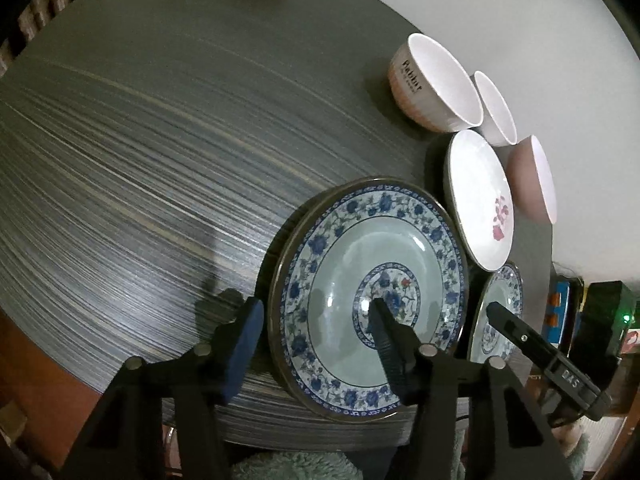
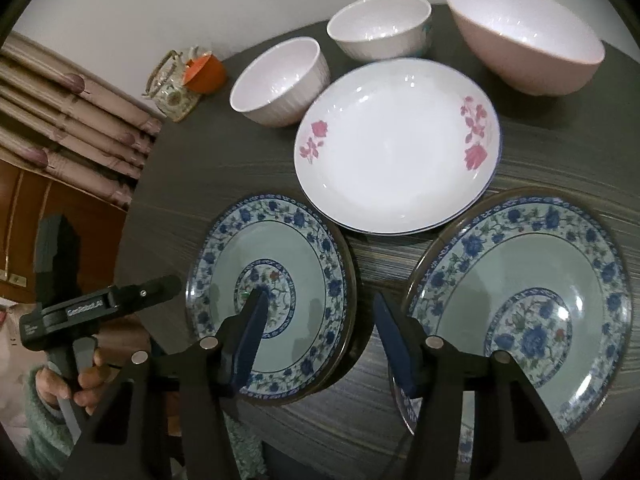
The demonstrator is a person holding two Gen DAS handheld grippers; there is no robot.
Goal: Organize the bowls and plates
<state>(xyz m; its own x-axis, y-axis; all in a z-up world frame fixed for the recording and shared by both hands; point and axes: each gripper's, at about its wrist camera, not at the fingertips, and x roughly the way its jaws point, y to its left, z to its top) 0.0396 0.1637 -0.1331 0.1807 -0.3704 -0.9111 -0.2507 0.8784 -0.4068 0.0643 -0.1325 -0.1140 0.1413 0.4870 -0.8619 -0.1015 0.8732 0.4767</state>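
Two hand-held grippers hover at the near edge of a round dark table [image 2: 168,184]; both are spread open and hold nothing. The left gripper [image 1: 316,316] straddles the near-left rim of the left blue plate [image 1: 368,296], one finger outside the rim, the other over the plate's centre; it looks the better placed to take that plate. The right gripper [image 2: 320,312] sits over the gap between the left blue plate [image 2: 272,300] and the right blue plate [image 2: 524,304]. Farther back lies a white plate [image 2: 396,144] with pink flowers; beyond it stand three bowls: a ribbed bowl [image 2: 280,84], a white bowl [image 2: 380,28] and a pink bowl [image 2: 528,36]. Far left stands a small teapot [image 2: 172,88].
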